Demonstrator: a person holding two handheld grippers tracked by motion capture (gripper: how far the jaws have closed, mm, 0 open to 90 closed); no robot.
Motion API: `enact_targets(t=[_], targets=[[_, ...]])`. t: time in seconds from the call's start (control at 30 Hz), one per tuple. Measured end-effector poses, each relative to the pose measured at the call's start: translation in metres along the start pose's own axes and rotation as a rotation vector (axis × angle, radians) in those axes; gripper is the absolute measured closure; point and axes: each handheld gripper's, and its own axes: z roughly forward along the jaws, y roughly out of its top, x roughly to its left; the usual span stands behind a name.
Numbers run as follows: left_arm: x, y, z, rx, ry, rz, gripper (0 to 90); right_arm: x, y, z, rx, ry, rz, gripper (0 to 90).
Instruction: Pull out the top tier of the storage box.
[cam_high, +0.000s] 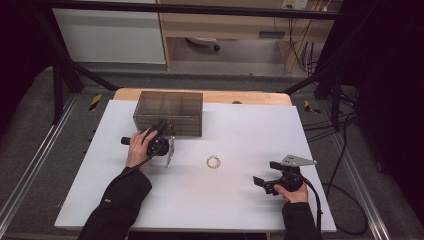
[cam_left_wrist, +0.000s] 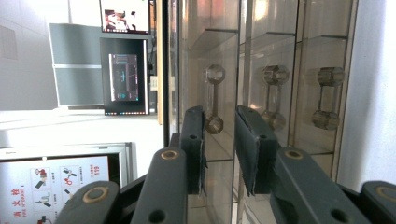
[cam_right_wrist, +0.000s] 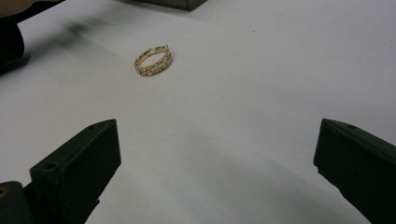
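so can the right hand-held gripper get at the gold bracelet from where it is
Probably yes: the right hand-held gripper has its jaws wide open and faces the gold bracelet, with bare white table between them.

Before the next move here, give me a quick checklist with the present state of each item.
1. Left gripper lined up with a drawer handle of the drawer box: ok, jaws sit right at it.
2. Left jaws closed on that handle: not ok, a narrow gap shows.
3. Drawers shut: ok, all fronts flush.
4. Right gripper open: ok, jaws wide apart.
5. Gold bracelet free on the white table: ok, nothing touches it.
6. Right gripper at the bracelet: not ok, it lies ahead of the jaws.
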Motion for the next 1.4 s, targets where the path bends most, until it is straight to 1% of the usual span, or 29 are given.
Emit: enact_targets(t=[0.1, 0.37, 0.53, 0.7, 0.87, 1.4], targets=[[-0.0012, 0.0003, 0.0002, 0.001, 0.009, 0.0, 73.7, 0.0001, 0.0, 0.0001, 0.001, 0.001, 0.0, 1.3], [-0.0026, 0.0017, 0.0004, 0.014, 0.032, 0.017, 77.0, 0.0001, 0.0, 0.0, 0.0, 0.001, 0.001, 1.3], [-0.0034, 0.0023, 0.0007, 0.017, 0.045, 0.021, 79.2, 0.0, 0.0, 0.0, -0.001, 0.001, 0.0, 1.3], [-0.0042, 0.0026, 0.0006, 0.022, 0.051, 0.026, 79.8, -0.0001, 0.0001, 0.0, -0.005, 0.0, 0.0, 1.3], [-0.0055, 0.0032, 0.0007, 0.028, 0.06, 0.04, 80.3, -0.0002, 0.0001, 0.0, -0.005, 0.0, -0.001, 1.3], [-0.0065, 0.003, -0.0002, 0.029, 0.068, 0.049, 80.7, -0.0003, 0.0001, -0.0005, -0.005, 0.001, 0.002, 1.3]])
